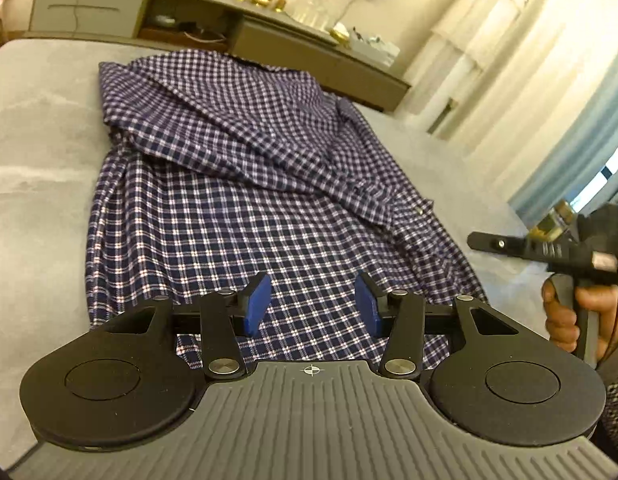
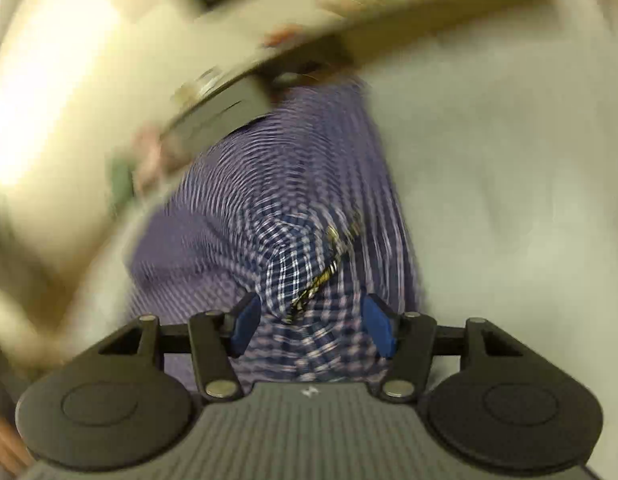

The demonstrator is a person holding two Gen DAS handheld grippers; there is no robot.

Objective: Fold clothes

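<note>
A navy-and-white checked shirt (image 1: pixel 237 184) lies on the grey bed (image 1: pixel 37 152), partly folded with a sleeve laid across its body. My left gripper (image 1: pixel 313 302) is open and empty, above the shirt's near hem. My right gripper (image 2: pixel 311 326) is open and empty over the shirt (image 2: pixel 301 184); that view is heavily motion-blurred. The right gripper also shows in the left wrist view (image 1: pixel 549 248), held in a hand beyond the shirt's right edge.
A long low cabinet (image 1: pixel 245 28) with small items and a fruit dish stands beyond the bed's far edge. Curtains (image 1: pixel 549 80) hang at the right. Bare grey bed surface lies left and right of the shirt.
</note>
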